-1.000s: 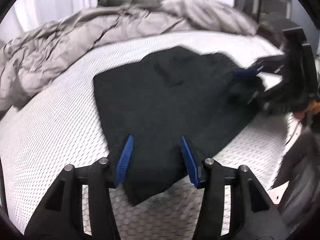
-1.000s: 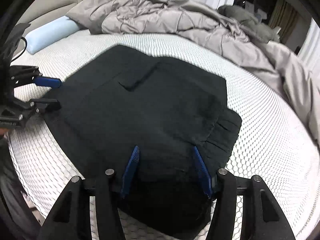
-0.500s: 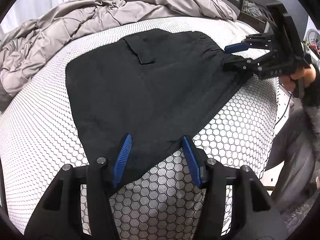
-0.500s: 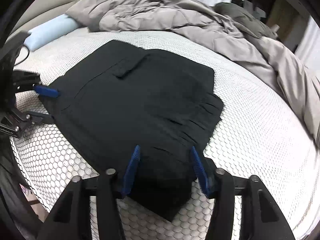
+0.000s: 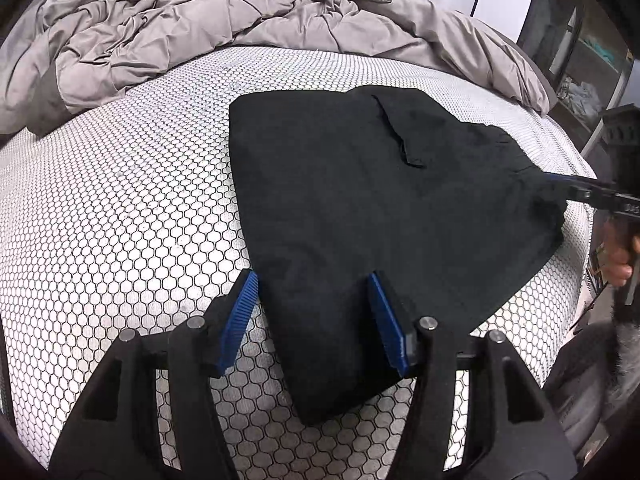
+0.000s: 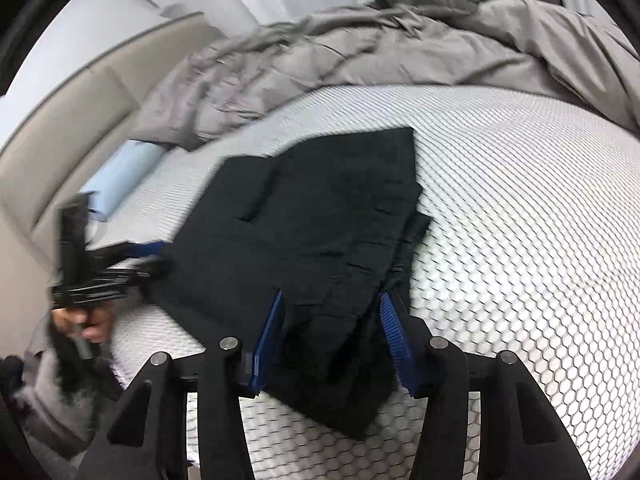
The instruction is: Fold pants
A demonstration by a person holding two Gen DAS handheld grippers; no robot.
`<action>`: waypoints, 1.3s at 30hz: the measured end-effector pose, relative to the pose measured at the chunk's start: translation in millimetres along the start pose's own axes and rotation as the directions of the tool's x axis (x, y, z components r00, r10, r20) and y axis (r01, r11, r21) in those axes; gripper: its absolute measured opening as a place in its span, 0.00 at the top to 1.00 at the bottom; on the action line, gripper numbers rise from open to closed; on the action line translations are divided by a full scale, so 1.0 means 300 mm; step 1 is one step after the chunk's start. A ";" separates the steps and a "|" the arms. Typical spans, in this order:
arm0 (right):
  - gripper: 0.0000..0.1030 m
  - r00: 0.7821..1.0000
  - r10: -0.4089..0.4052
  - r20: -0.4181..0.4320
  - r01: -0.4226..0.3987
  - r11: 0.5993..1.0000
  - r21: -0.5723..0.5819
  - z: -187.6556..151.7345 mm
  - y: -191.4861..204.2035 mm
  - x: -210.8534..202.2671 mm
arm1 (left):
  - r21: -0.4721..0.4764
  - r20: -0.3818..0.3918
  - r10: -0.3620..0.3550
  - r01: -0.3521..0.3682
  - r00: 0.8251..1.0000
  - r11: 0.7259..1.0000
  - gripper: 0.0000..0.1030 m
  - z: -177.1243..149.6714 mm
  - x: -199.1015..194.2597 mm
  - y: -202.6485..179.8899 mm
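- Left wrist view: the black pants (image 5: 372, 208) lie folded flat on the honeycomb-patterned bed (image 5: 120, 216), well short of the rumpled grey duvet (image 5: 200, 28) at 12 o'clock.
- From the left hand-held gripper (image 5: 314, 316) the cloth fans out toward 1 o'clock. Its near corner runs down between the blue pads (image 5: 240, 320). The jaws have just been opening, stand about half wide, and I see no pad pressing on the fabric.
- The right hand-held gripper (image 5: 576, 188) comes in at 3 o'clock, at the gathered waistband end. From here I cannot tell how its jaws stand.
- The long axis of the pants seems to run from the left tool's corner across to that waistband end, so each hand has its own end.
- Right wrist view, somewhat blurred: the pants (image 6: 320, 232) stretch away toward 11 o'clock from the right hand-held gripper (image 6: 332, 336). The pleated waistband corner sits between the pads, whose jaws have just been closing; clamped or not, I cannot tell.
- The left hand-held gripper (image 6: 156, 256) shows at 9 o'clock, at the far end, near a light blue pillow (image 6: 120, 176).
- My guess is the next fold carries one end over the other, and neither hand is clearly nearer.
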State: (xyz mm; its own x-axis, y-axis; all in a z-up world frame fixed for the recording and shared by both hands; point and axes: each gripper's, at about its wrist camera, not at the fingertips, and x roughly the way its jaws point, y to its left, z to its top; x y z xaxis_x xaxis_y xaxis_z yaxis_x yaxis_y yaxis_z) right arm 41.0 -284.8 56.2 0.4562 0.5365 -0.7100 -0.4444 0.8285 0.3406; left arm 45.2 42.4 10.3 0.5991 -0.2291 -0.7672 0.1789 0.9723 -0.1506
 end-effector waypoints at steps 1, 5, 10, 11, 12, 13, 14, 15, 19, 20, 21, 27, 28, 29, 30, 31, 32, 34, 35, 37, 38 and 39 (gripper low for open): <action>0.50 1.000 0.014 -0.005 -0.014 1.000 0.014 -0.002 -0.001 -0.004 | 0.008 0.002 0.009 -0.009 1.000 1.000 0.48 0.001 -0.003 -0.002; 0.50 0.993 0.113 -0.040 -0.108 0.987 0.117 -0.007 -0.058 0.024 | 0.026 -0.001 0.022 -0.022 1.000 0.999 0.47 0.001 0.007 -0.006; 0.51 0.997 0.068 -0.031 -0.065 0.992 0.106 -0.007 -0.045 0.014 | 0.033 -0.004 0.020 -0.020 1.000 0.999 0.46 0.031 0.056 -0.042; 0.51 0.996 0.092 -0.012 -0.091 0.991 0.099 -0.005 -0.037 -0.004 | 0.036 -0.003 0.021 -0.021 1.000 0.999 0.46 0.027 0.051 -0.050; 0.51 0.996 0.088 -0.001 -0.088 0.992 0.092 -0.003 -0.029 -0.011 | 0.037 -0.002 0.020 -0.020 1.000 0.999 0.46 0.030 0.052 -0.050; 0.51 0.996 0.085 0.011 -0.086 0.992 0.091 0.001 -0.026 -0.018 | 0.036 -0.003 0.020 -0.019 1.000 0.999 0.46 0.029 0.052 -0.050; 0.51 0.993 0.119 0.018 -0.120 0.987 0.111 0.002 -0.034 -0.020 | 0.034 -0.003 0.021 -0.021 1.000 0.999 0.46 0.019 0.046 -0.061; 0.51 0.990 0.143 0.018 -0.144 0.981 0.128 -0.002 -0.041 -0.026 | 0.035 -0.003 0.022 -0.022 1.000 0.999 0.46 0.020 0.047 -0.063; 0.51 0.994 0.100 0.034 -0.104 0.983 0.154 -0.003 -0.069 -0.048 | 0.036 -0.003 0.024 -0.024 1.000 0.999 0.45 0.018 0.048 -0.069; 0.51 0.993 0.109 0.050 -0.116 0.979 0.167 0.000 -0.076 -0.061 | 0.037 -0.003 0.025 -0.024 1.000 0.999 0.45 0.019 0.048 -0.066; 0.51 0.992 0.116 0.058 -0.124 0.978 0.169 0.002 -0.081 -0.074 | 0.037 -0.003 0.026 -0.025 1.000 0.999 0.45 0.019 0.049 -0.068; 0.51 0.972 0.236 0.017 -0.234 0.950 0.207 -0.006 -0.086 -0.042 | 0.039 -0.001 0.030 -0.030 1.000 0.999 0.44 0.020 0.052 -0.072; 0.51 0.972 0.234 0.007 -0.231 0.951 0.205 -0.007 -0.084 -0.039 | 0.040 0.000 0.031 -0.031 1.000 0.999 0.44 0.020 0.052 -0.073; 0.51 0.973 0.232 0.005 -0.228 0.953 0.199 -0.005 -0.078 -0.038 | 0.040 0.000 0.032 -0.032 0.999 0.999 0.44 0.018 0.053 -0.076; 0.51 0.972 0.234 0.007 -0.231 0.953 0.195 -0.002 -0.068 -0.035 | 0.040 0.001 0.032 -0.032 0.999 0.999 0.44 0.018 0.053 -0.077; 0.51 0.969 0.246 0.011 -0.244 0.951 0.189 -0.001 -0.062 -0.040 | 0.038 0.001 0.032 -0.032 0.999 0.999 0.44 0.017 0.053 -0.081; 0.51 0.967 0.256 0.012 -0.254 0.951 0.177 0.000 -0.052 -0.045 | 0.037 0.001 0.033 -0.033 0.999 0.999 0.44 0.016 0.054 -0.084; 0.51 0.973 0.231 -0.017 -0.226 0.962 0.153 -0.004 -0.030 -0.024 | 0.039 0.001 0.035 -0.035 0.999 0.999 0.44 0.016 0.054 -0.084; 0.51 0.976 0.208 -0.059 -0.198 0.969 0.146 -0.013 -0.023 0.007 | 0.038 0.002 0.037 -0.037 0.999 0.999 0.44 0.014 0.055 -0.090; 0.70 0.983 0.148 -0.110 -0.134 0.983 0.126 -0.031 -0.022 0.057 | 0.039 0.001 0.039 -0.039 0.999 0.998 0.44 0.014 0.055 -0.093; 0.85 0.986 0.116 -0.123 -0.102 0.988 0.115 -0.036 -0.020 0.075 | 0.037 0.001 0.041 -0.041 0.999 0.998 0.44 0.013 0.055 -0.097; 0.91 0.986 0.117 -0.118 -0.103 0.988 0.119 -0.036 -0.020 0.076 | 0.036 0.000 0.042 -0.042 0.999 0.998 0.44 0.013 0.054 -0.098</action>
State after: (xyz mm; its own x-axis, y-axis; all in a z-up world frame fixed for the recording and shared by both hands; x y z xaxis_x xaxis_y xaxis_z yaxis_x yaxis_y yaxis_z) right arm 45.7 -279.2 31.4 0.3064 0.6071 -0.7332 -0.3941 0.7820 0.4828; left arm 52.8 9.8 4.8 0.6063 -0.1879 -0.7727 0.1817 0.9787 -0.0954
